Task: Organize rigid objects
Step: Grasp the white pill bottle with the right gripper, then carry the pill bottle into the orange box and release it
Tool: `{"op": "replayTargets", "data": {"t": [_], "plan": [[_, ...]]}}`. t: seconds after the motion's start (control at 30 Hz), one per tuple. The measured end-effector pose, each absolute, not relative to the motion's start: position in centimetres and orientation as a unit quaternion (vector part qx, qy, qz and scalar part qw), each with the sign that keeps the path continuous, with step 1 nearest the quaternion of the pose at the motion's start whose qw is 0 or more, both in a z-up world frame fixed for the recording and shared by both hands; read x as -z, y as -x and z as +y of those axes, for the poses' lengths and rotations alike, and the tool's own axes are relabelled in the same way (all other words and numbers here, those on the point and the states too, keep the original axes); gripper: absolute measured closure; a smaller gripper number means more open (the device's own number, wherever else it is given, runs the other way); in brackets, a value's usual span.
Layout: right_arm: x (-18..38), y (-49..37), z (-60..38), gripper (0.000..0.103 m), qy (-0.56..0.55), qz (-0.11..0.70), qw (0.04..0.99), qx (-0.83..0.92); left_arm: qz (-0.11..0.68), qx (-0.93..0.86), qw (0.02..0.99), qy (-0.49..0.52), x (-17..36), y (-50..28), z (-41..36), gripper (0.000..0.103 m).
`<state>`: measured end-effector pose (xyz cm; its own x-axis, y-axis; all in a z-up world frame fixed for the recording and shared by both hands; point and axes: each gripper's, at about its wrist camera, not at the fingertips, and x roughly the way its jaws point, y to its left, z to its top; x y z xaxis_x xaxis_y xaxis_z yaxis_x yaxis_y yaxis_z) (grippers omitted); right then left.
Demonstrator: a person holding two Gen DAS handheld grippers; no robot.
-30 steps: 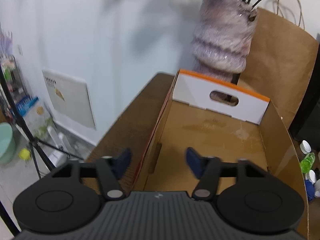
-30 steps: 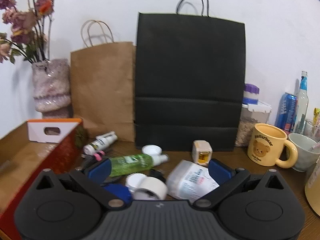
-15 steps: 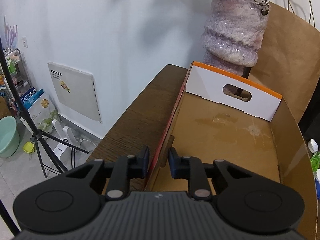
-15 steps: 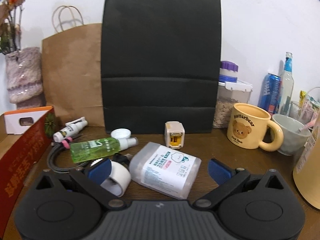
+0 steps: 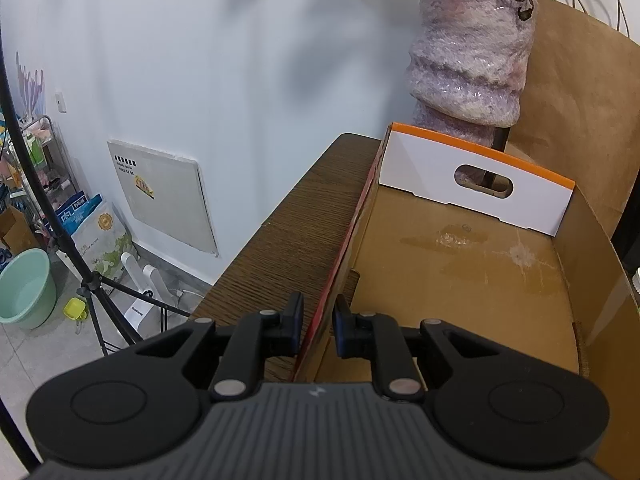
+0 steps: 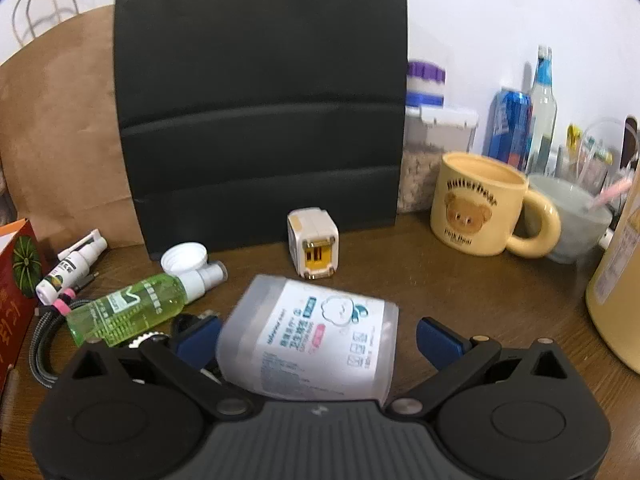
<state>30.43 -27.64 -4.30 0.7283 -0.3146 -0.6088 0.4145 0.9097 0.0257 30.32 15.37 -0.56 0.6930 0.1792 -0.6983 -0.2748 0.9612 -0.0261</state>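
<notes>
Yellow mug [image 6: 482,204]: "Butterbear" arched over a bear face; a smaller line beneath, too blurred to read. Clear plastic box [image 6: 312,334]: label with Chinese print, illegible. Red carton wall [image 6: 14,280]: gold Chinese characters, cut off. Nothing else legible.

A lived-in home room. The wooden bench [image 6: 460,280] stands against a white wall and carries everyday clutter: a yellow bear mug [image 6: 480,204], a blue drinks can [image 6: 510,128], paper shopping bags [image 6: 260,100] and a vase [image 5: 472,48] of dried stems. On the tiled floor beside it sit a green plastic basin [image 5: 26,288] and a wire storage rack [image 5: 44,164].
</notes>
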Motion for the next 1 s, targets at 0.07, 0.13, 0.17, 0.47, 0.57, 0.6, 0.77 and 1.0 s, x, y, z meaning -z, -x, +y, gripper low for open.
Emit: {"op": "replayTargets", "data": {"t": [0.07, 0.13, 0.17, 0.47, 0.57, 0.6, 0.77, 1.0], "plan": [[4.7, -30.5, -28.3, 0.002, -0.101, 0.319, 0.923, 0.191, 0.371, -0.123, 0.918, 0.063, 0.6, -30.3, 15.4, 0.087], [5.0, -30.4, -28.9, 0.015, -0.127, 0.322, 0.921, 0.178, 0.371, -0.123, 0.918, 0.064, 0.6, -30.3, 15.4, 0.087], [5.1, -30.3, -29.0, 0.016, -0.135, 0.324, 0.92, 0.174, 0.372, -0.123, 0.918, 0.063, 0.5, -30.3, 15.4, 0.087], [4.4, -28.7, -28.6, 0.019, -0.127, 0.277, 0.936, 0.178, 0.371, -0.123, 0.918, 0.064, 0.5, -30.3, 15.4, 0.087], [4.0, -28.3, -28.4, 0.019, -0.122, 0.262, 0.942, 0.171, 0.371, -0.123, 0.918, 0.064, 0.5, -30.3, 15.4, 0.087], [3.8, -28.2, -28.3, 0.019, -0.121, 0.258, 0.943, 0.17, 0.371, -0.123, 0.918, 0.064, 0.5, -30.3, 15.4, 0.087], [2.1, -27.2, -27.3, 0.019, -0.114, 0.218, 0.959, 0.141, 0.371, -0.123, 0.918, 0.064, 0.5, -30.3, 15.4, 0.087], [-0.7, -27.4, -22.6, 0.019, -0.115, 0.18, 0.976, 0.033, 0.37, -0.123, 0.919, 0.063, 0.5, -30.3, 15.4, 0.087]]}}
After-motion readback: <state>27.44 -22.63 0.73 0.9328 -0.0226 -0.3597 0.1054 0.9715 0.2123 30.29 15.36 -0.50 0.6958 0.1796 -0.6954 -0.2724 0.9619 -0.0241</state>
